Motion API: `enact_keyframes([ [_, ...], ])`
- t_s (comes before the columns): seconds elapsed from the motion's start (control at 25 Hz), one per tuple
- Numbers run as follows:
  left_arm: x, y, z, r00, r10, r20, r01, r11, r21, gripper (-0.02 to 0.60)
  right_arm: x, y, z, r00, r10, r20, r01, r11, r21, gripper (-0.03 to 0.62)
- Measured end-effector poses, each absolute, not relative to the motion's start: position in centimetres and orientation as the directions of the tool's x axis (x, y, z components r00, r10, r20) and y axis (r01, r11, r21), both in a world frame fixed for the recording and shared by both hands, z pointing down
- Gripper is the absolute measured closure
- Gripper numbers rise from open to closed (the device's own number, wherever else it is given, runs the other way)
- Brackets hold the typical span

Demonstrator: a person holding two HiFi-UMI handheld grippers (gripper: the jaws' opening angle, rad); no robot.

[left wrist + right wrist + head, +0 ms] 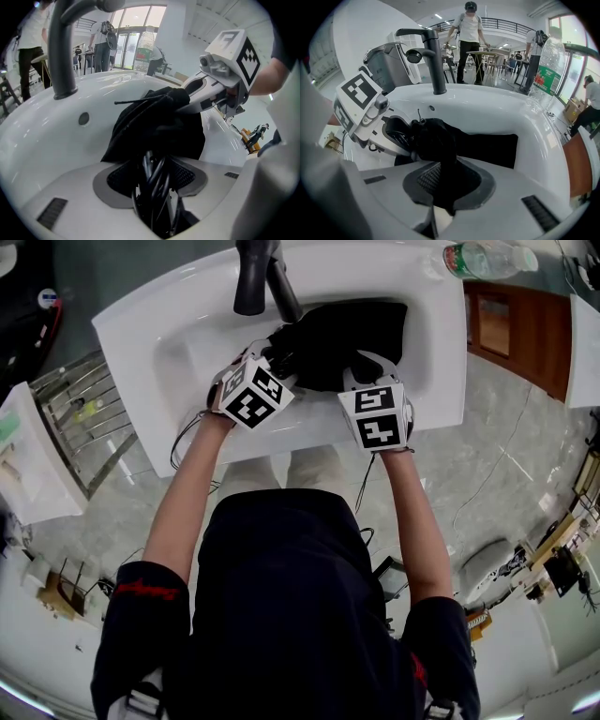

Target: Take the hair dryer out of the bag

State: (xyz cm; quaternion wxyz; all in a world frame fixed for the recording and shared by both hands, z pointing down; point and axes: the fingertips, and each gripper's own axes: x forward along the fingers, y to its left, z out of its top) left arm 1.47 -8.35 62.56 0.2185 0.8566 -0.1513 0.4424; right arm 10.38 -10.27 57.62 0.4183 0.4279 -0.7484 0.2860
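**Head view.** Both tools reach into the white sink (pixel 150 324). The left tool (pixel 275 354) and right tool (pixel 361 369) are both at the near edge of the black bag (pixel 352 334), which lies in the basin ahead of them, under the black faucet (pixel 253 277). The marker cubes cover the jaws in this view.

**Left gripper view.** The jaws stand wide. A glossy black looped cord (pixel 154 197) fills the gap, and the tool appears clenched on it. The bag is bunched just ahead. The right tool sits ahead and to the right, pinching the bag's top.

**Right gripper view.** The jaws are nearly together, clamped on a fold of bag fabric. The rest of the bag spreads ahead and to the right. The left tool is close on the left, against the bunched cloth.

**Step in hand, as judged.**
- Use the right tool as an anchor, keeping the fabric pinned and low.
- Draw the left tool back along its own line so the contents slide clear of the cloth.
- Pulling on the cord alone risks slippage, so a fresh hold on the body is advisable once it shows.

**Not verifiable.**
- The hair dryer body shows in no view. It is judged to be still inside the bag, just ahead of the left tool.
- The bag's mouth cannot be made out, black on black.
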Motion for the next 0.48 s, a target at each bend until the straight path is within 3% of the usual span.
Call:
enact_keyframes([
  [0.48, 0.81, -7.77, 61.75, 0.575, -0.03, 0.817, -0.432, -0.86, 0.273, 0.364, 10.21, -10.57, 58.05, -0.292, -0.383, 0.876, -0.879, 0.47, -0.088, 0.528],
])
